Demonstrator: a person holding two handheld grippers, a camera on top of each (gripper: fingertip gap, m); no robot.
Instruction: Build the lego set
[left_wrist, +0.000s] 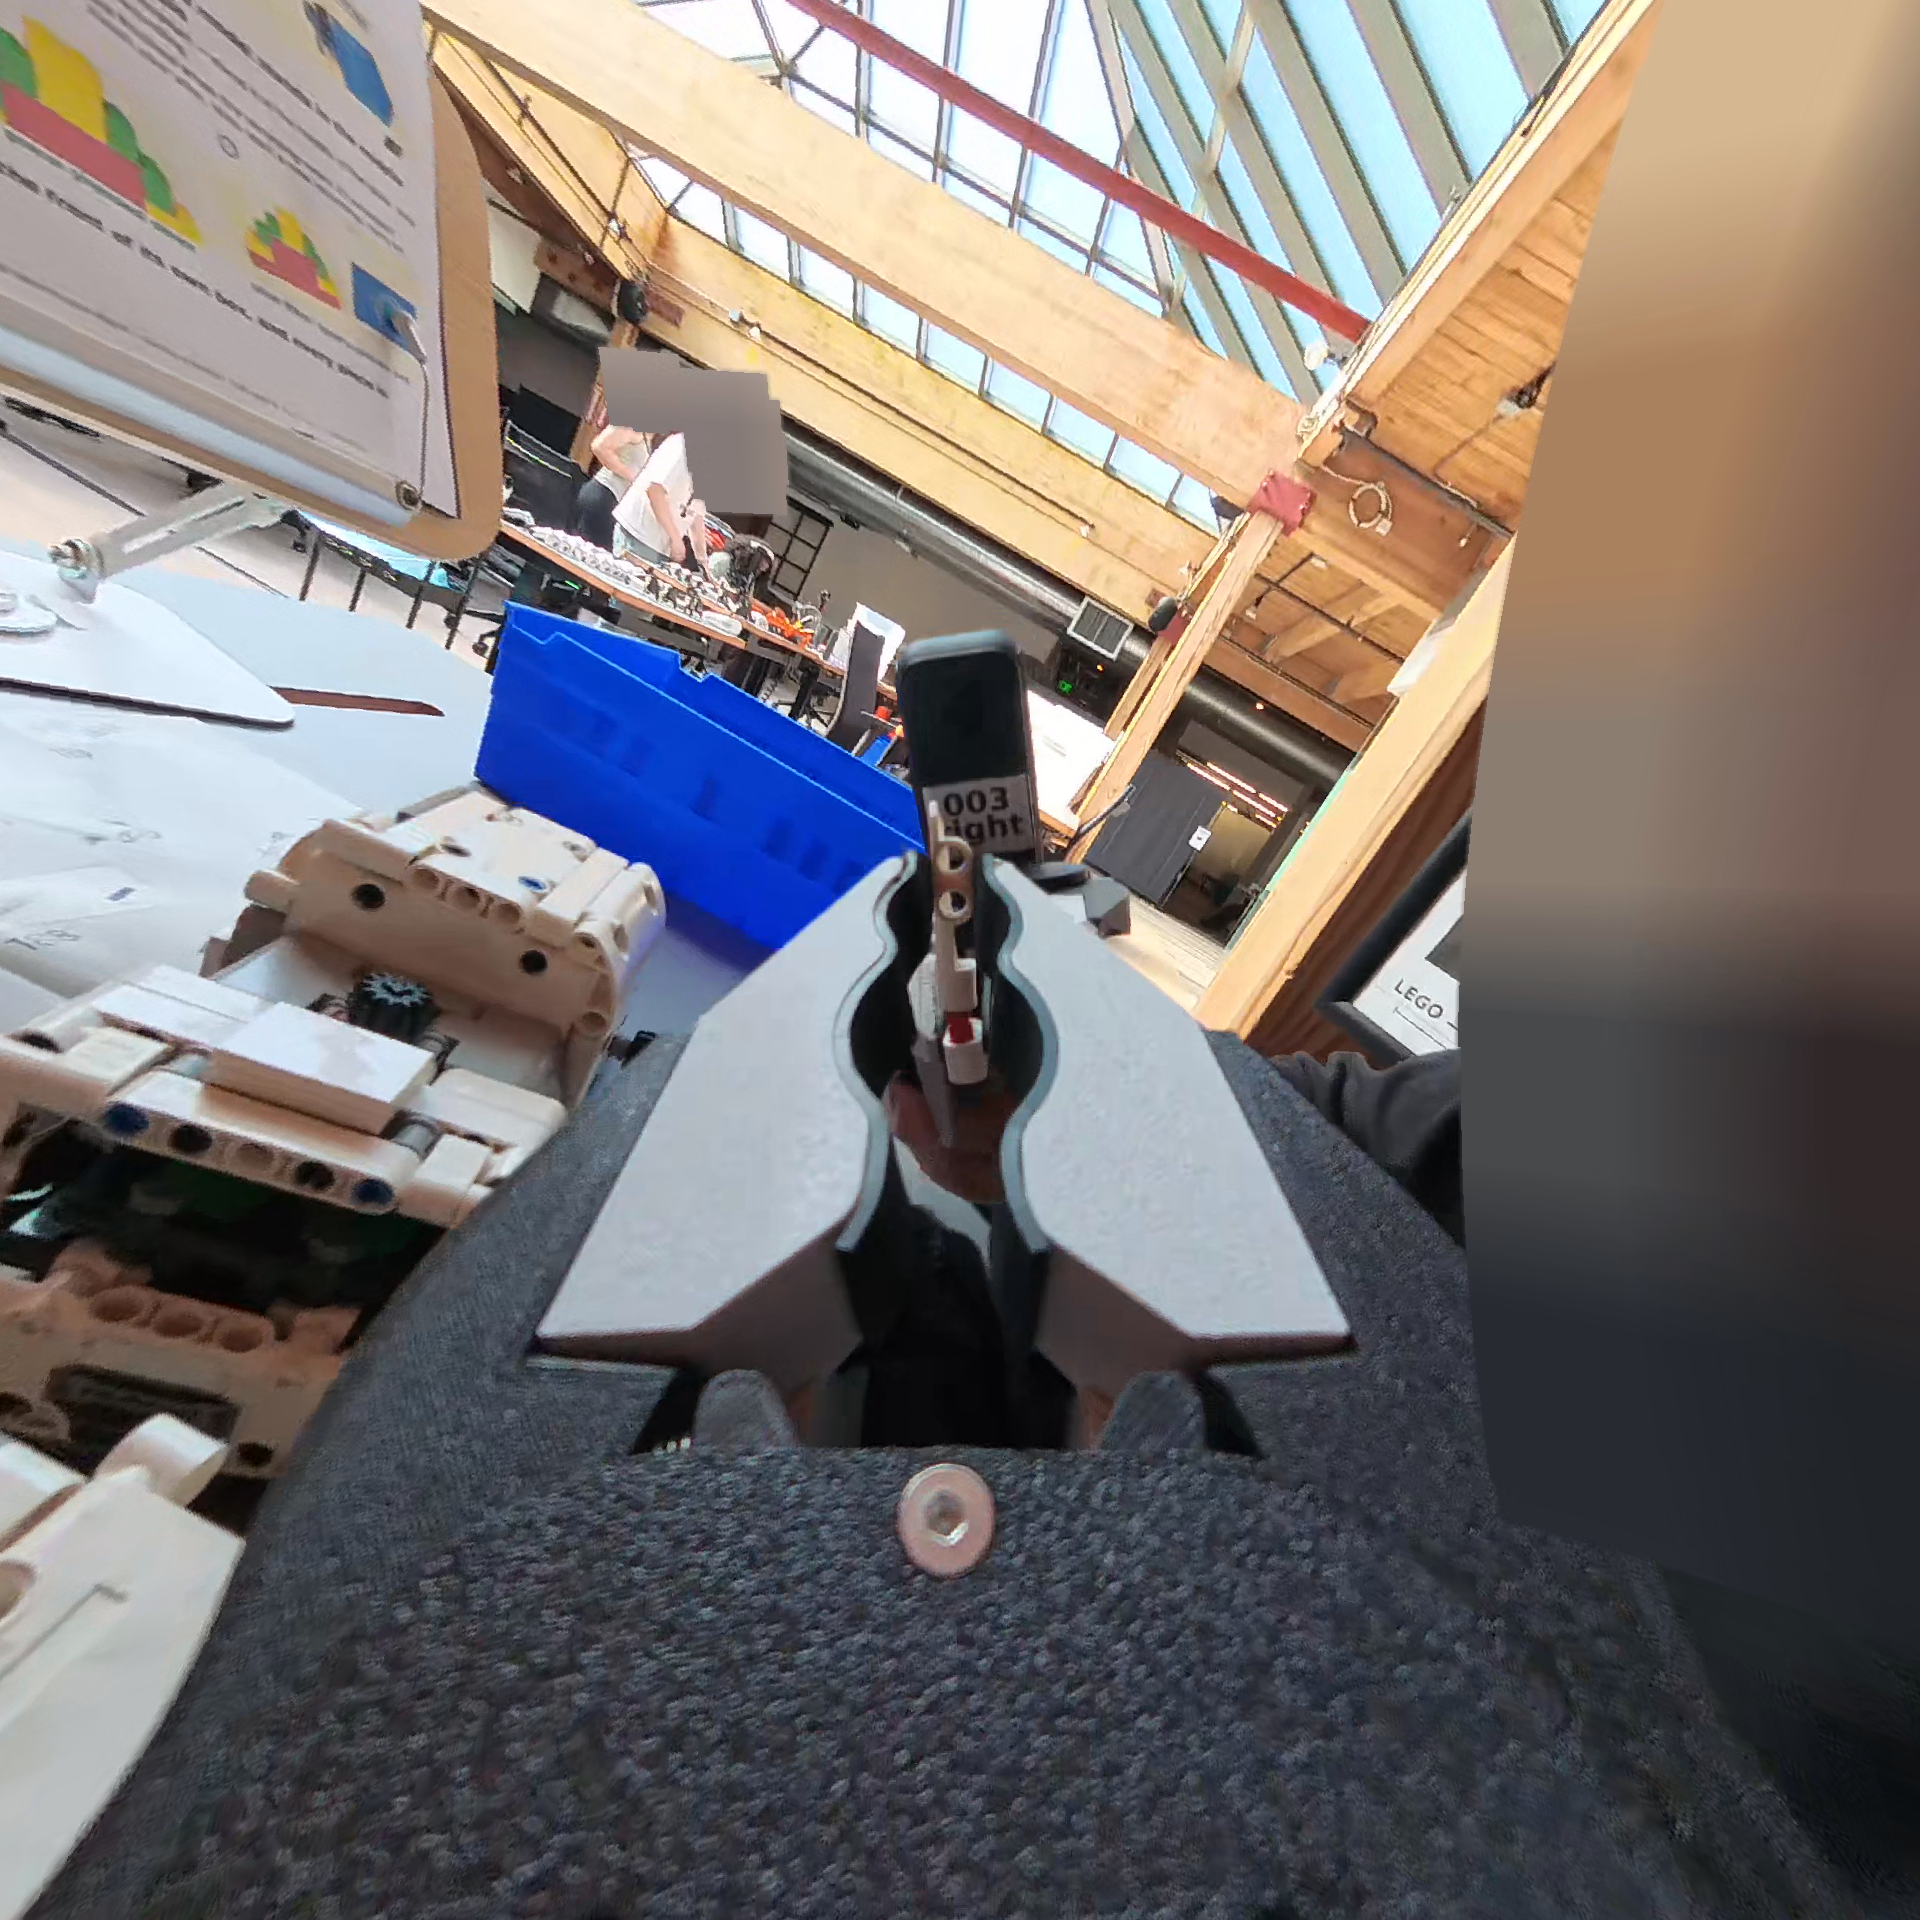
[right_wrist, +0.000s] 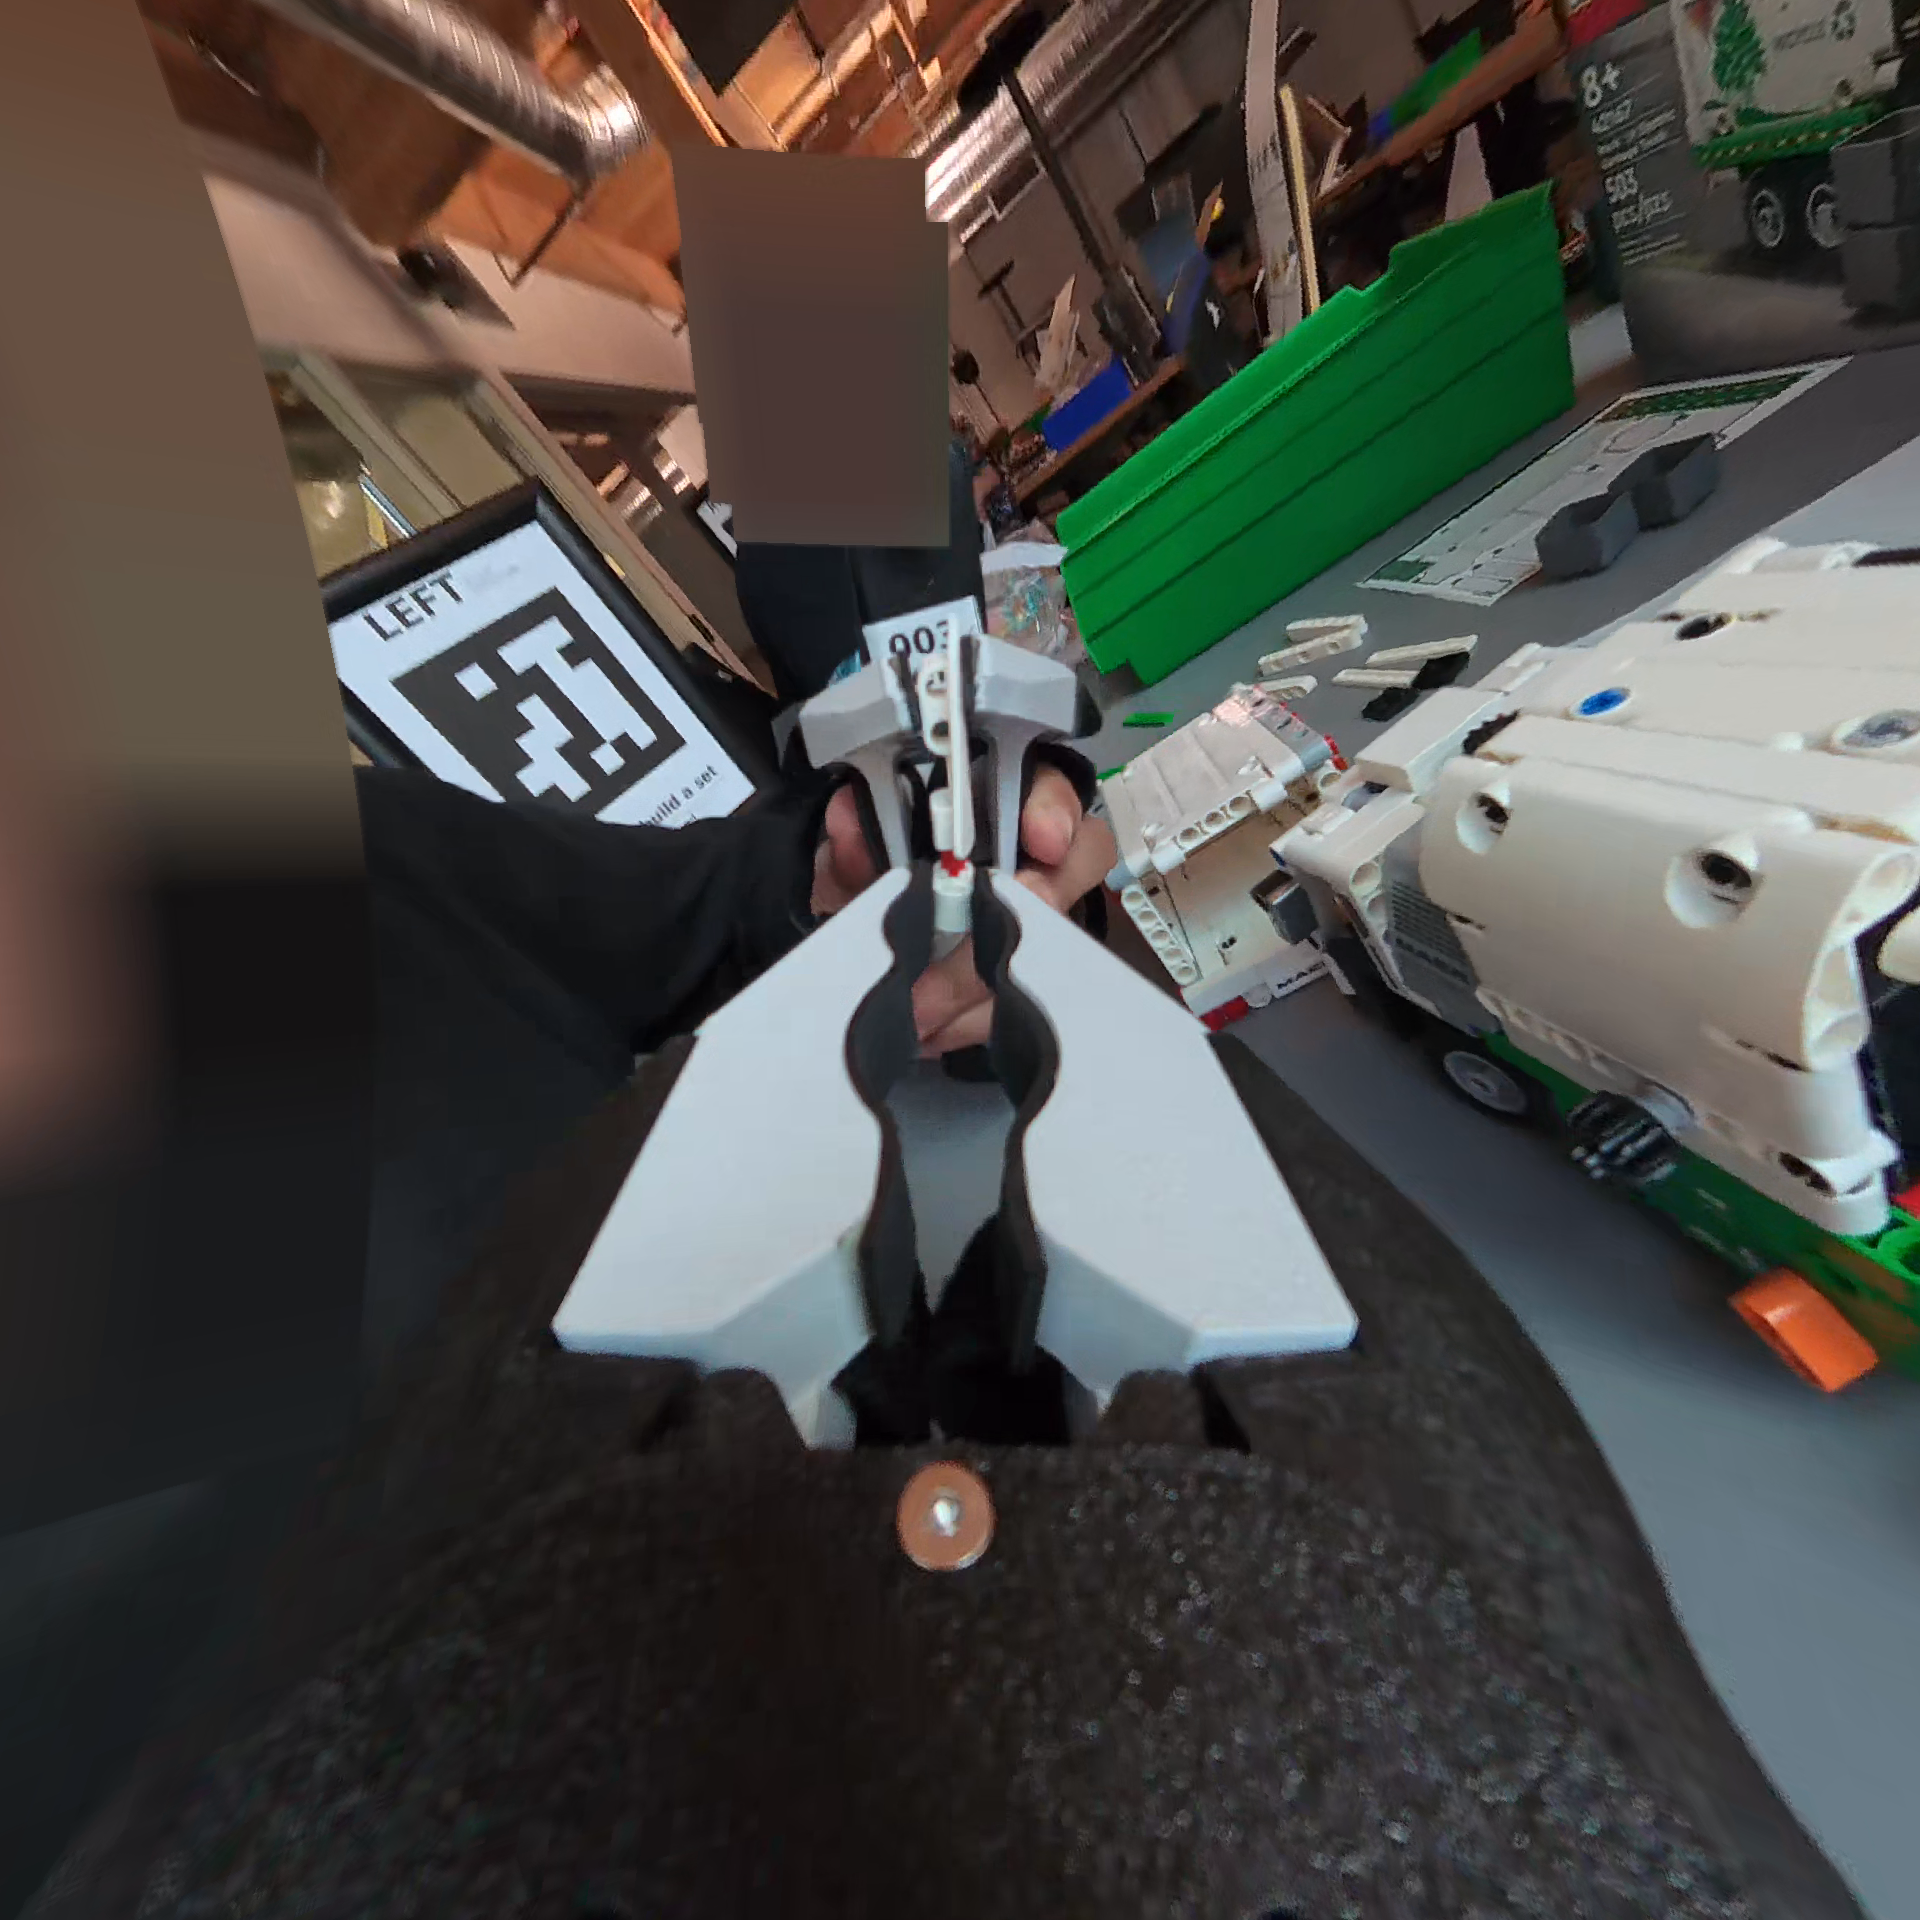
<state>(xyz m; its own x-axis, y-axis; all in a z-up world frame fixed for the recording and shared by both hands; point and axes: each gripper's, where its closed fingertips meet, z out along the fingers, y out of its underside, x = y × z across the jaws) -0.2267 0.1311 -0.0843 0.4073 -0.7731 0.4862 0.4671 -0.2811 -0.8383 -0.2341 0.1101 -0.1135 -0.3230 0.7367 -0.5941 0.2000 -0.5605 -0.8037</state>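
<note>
Left wrist view: your left gripper (left_wrist: 954, 883) is clamped on a thin white beam piece (left_wrist: 952, 935), held up in the air between both tools, well above the table (left_wrist: 208, 790); a small white connector with a red axle (left_wrist: 962, 1039) sits at its lower end, with the right gripper's dark body behind. The white truck body (left_wrist: 312, 1039) rests lower left on the table. For the mating step, my read: keep both tools on one axis, push straight, don't twist, or the thin beam may slip out sideways. The blue bin (left_wrist: 707, 790) stands beyond the truck; its inside is hidden from here. Right wrist view: your right gripper (right_wrist: 951, 894) has its fingers closed on the white connector with the red axle, tip to tip with the left gripper, which pinches the beam's far end. The truck model (right_wrist: 1610, 935) lies right on the table, a white cab section (right_wrist: 1226, 831) beside it, loose white beams (right_wrist: 1351, 655) beyond. The green bin (right_wrist: 1320, 447) is tipped, only its outside shows; contents can't be told.
</note>
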